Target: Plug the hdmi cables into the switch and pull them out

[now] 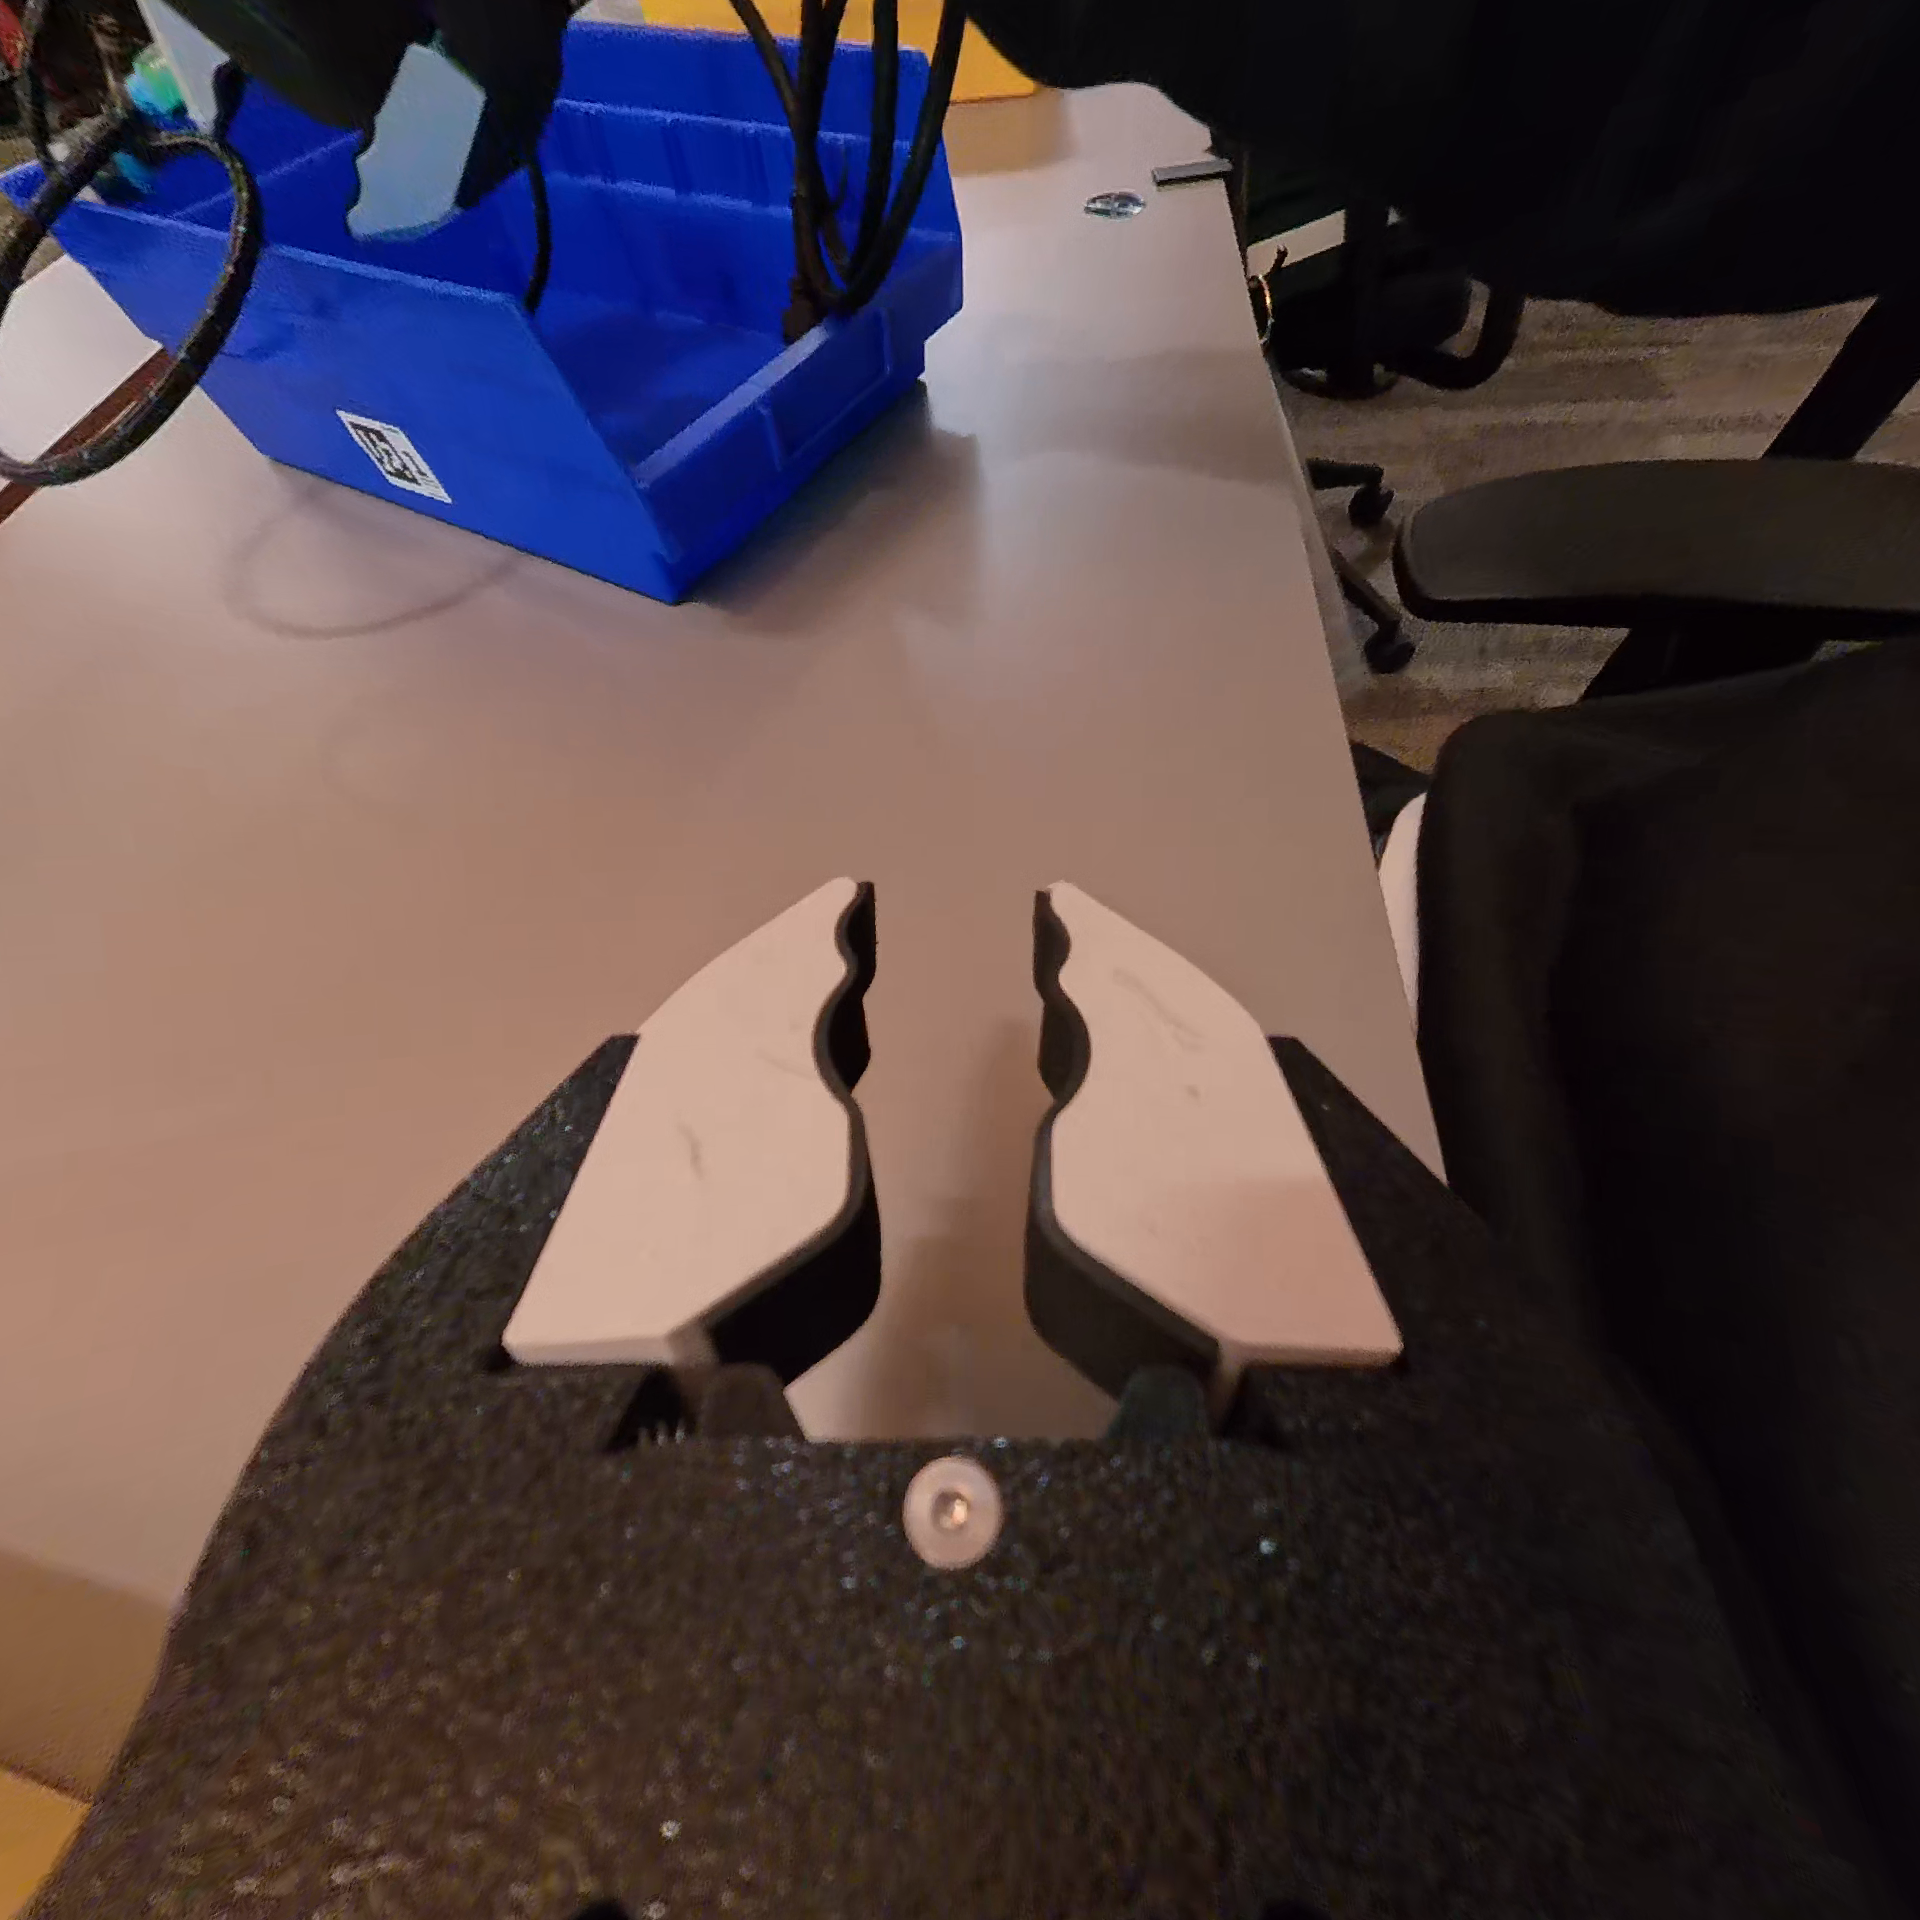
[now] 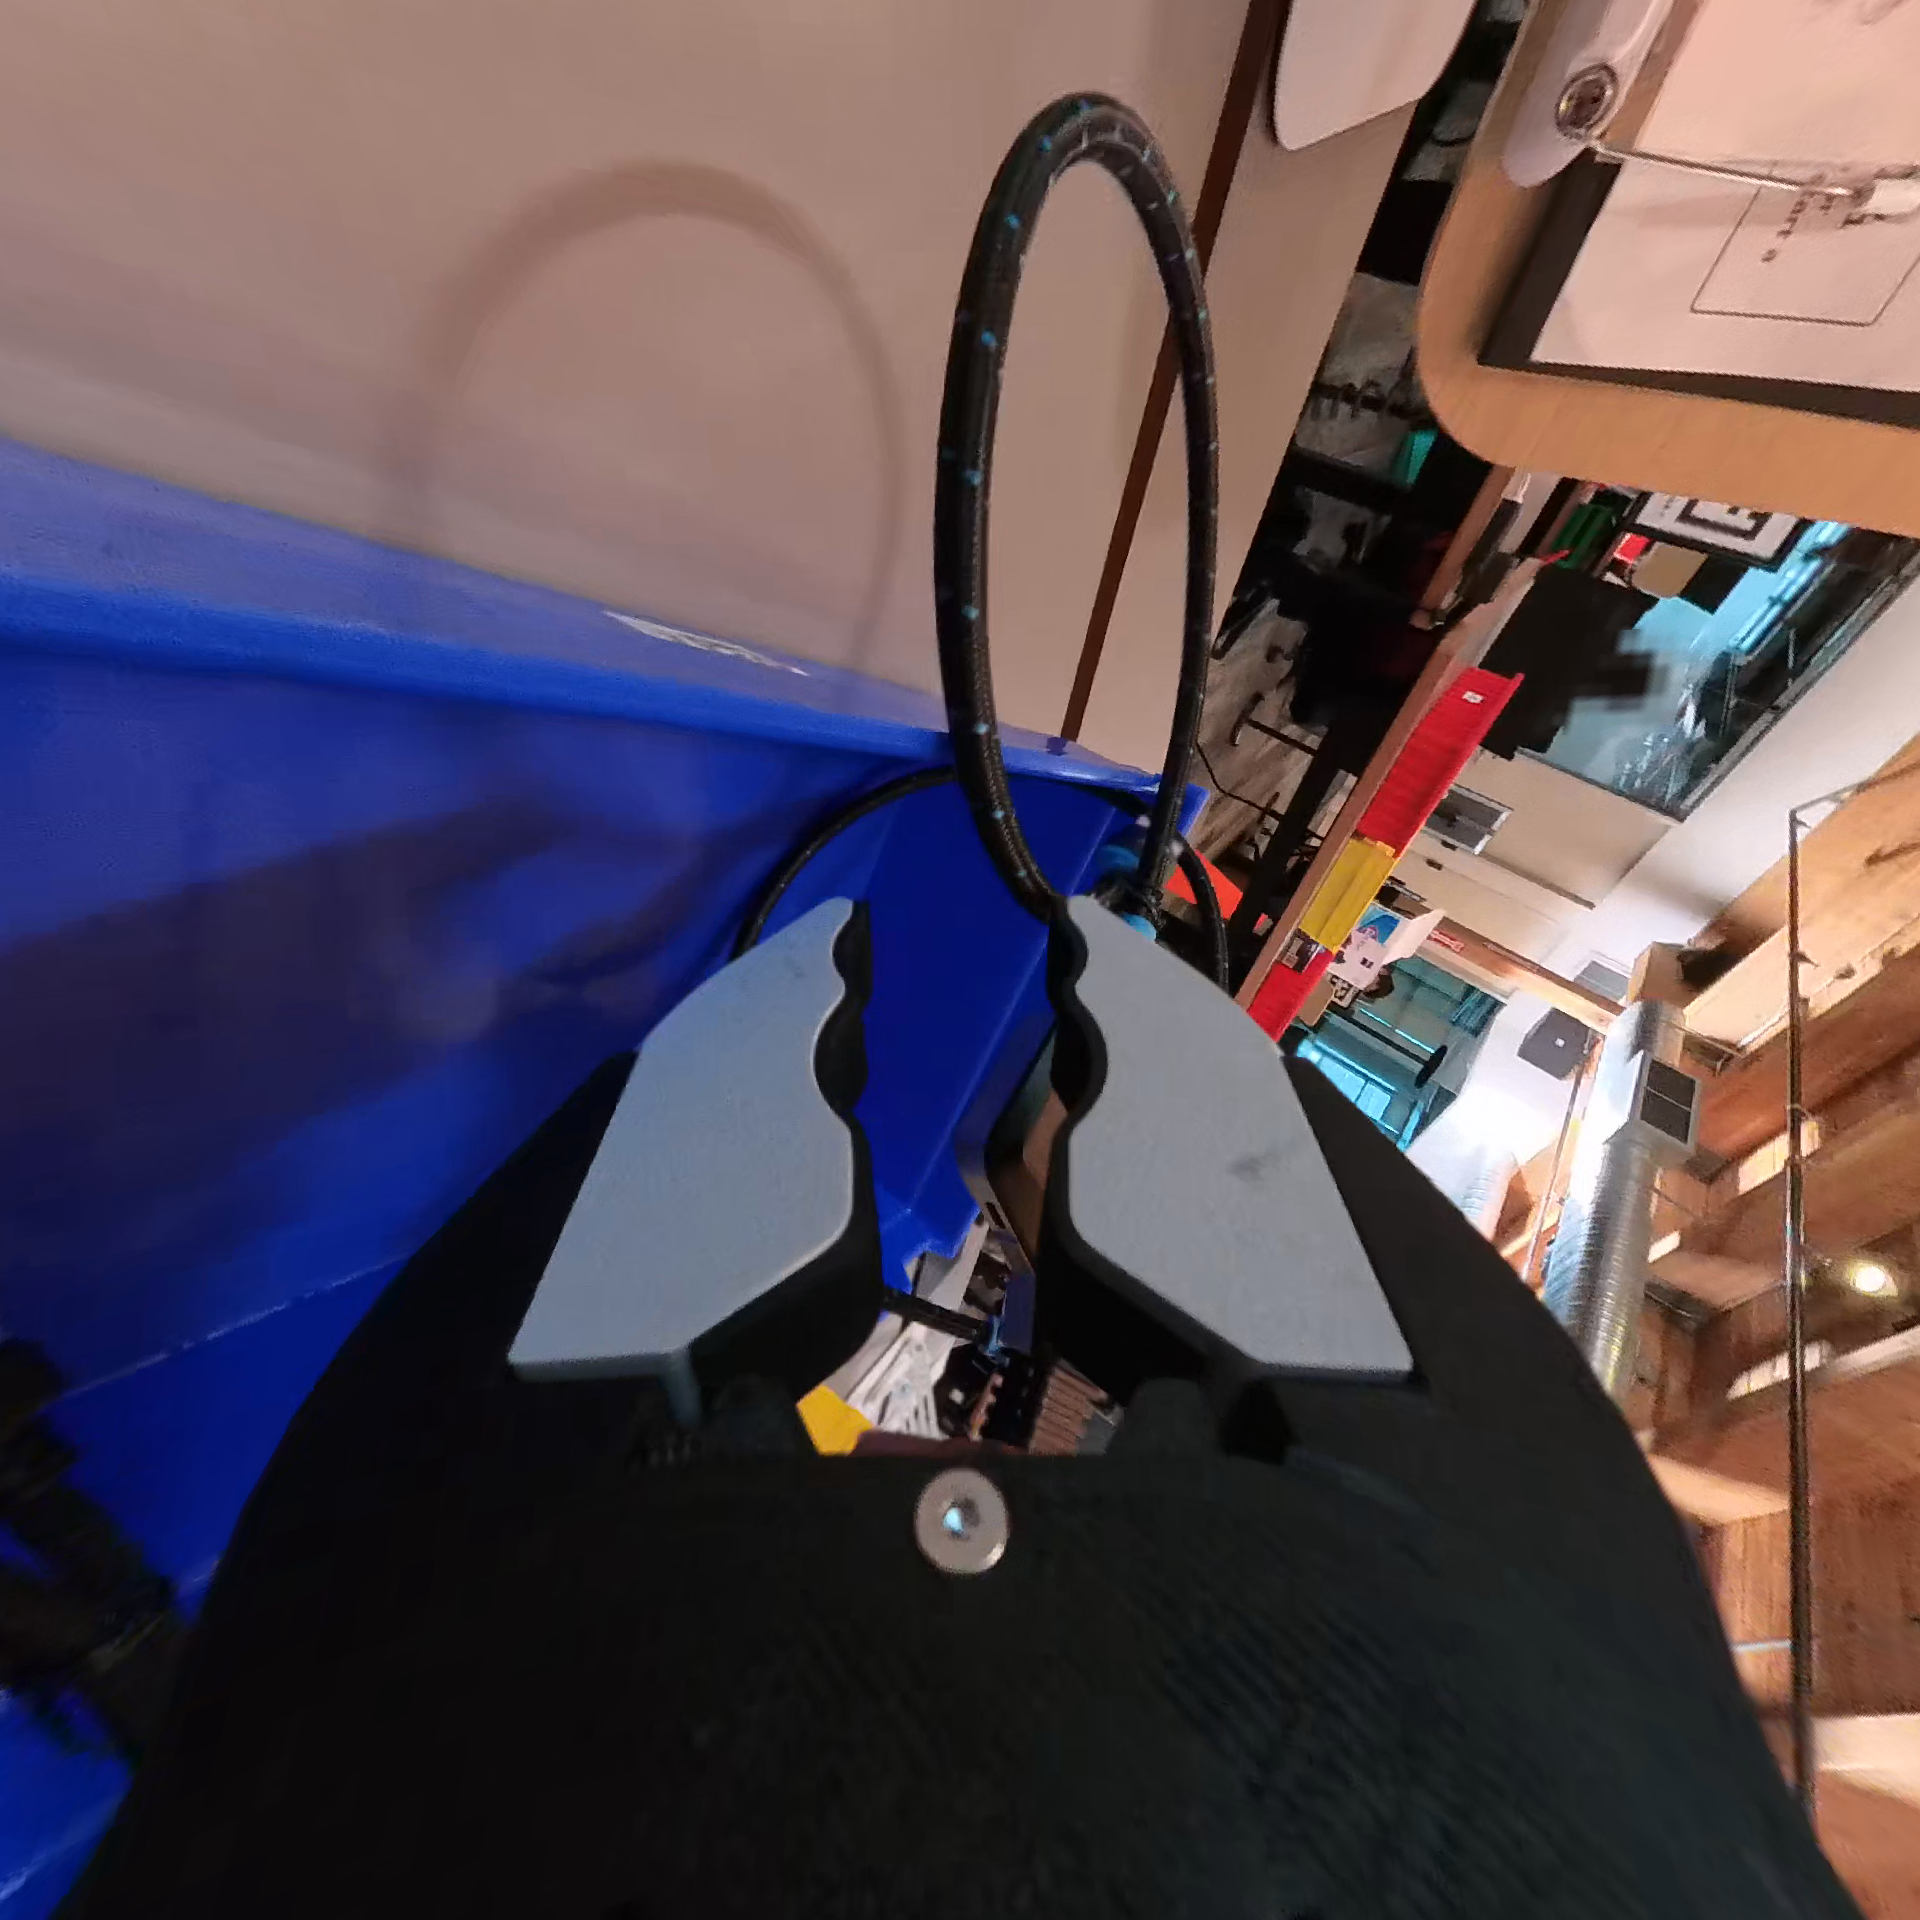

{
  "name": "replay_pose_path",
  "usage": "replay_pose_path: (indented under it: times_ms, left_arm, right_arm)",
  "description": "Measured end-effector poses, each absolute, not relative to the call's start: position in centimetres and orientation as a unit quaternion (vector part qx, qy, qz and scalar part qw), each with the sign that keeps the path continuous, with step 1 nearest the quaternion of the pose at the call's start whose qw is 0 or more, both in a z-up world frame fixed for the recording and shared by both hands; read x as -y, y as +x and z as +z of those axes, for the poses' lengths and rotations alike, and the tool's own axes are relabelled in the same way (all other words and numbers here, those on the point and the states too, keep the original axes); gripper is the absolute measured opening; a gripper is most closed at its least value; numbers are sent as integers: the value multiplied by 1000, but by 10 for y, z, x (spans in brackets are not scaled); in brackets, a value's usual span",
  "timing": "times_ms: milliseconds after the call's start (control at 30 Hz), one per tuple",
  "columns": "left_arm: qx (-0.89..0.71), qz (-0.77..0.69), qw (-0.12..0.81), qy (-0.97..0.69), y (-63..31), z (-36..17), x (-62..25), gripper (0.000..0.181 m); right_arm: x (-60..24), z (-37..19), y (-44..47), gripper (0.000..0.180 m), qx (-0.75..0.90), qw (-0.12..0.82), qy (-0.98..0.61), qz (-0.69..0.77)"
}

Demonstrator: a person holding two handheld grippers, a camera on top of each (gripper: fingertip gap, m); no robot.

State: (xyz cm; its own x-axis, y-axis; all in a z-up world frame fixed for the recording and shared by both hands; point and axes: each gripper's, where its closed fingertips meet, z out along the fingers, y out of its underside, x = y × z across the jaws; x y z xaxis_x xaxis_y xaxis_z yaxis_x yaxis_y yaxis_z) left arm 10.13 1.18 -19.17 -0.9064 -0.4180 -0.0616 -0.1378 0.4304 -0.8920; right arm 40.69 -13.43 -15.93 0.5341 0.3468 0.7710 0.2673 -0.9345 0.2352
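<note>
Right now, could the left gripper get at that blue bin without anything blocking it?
Probably yes. The left gripper has open, empty jaws, and only bare table lies between it and the blue bin. The right gripper and cables crowd the bin's top, so the near wall looks freest.

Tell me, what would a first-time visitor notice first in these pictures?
Probably the bright blue bin at the far left of the grey table, with black cables hanging into it. Next, the braided cable loop arching over the bin's edge just past the open right gripper. The left gripper hangs open over bare table.
</note>
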Motion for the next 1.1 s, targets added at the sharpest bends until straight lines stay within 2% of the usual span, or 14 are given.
replay_pose_path:
  times_ms: [33, 100, 133, 367, 733, 800, 933, 1100]
  left_arm:
    - [-837, -503, 140, -163, 100, -192, -10, 28]
    - [-846, -489, 146, -155, 97, -196, -10, 28]
    - [-851, -480, 148, -151, 96, -199, -11, 28]
    - [-854, -476, 142, -159, 97, -205, -14, 28]
    - [-856, -472, 140, -156, 94, -207, -14, 28]
    - [-854, -476, 136, -158, 94, -206, -15, 28]
    - [-852, -480, 132, -163, 95, -206, -16, 28]
    - [-856, -476, 127, -159, 94, -210, -13, 28]
  right_arm:
    - [134, -159, 408, 30, -172, 40, 872, 456]
    - [130, -149, 413, 3, -176, 29, 853, 491]
    - [130, -148, 411, 0, -178, 28, 855, 486]
    - [161, -148, 411, 0, -134, 47, 883, 447]
    - [146, -128, 404, 0, -125, -32, 888, 441]
    - [139, -136, 397, 14, -141, -59, 900, 408]
    - [139, -141, 404, 40, -144, -43, 896, 419]
    - [112, -151, 410, 39, -181, -66, 874, 446]
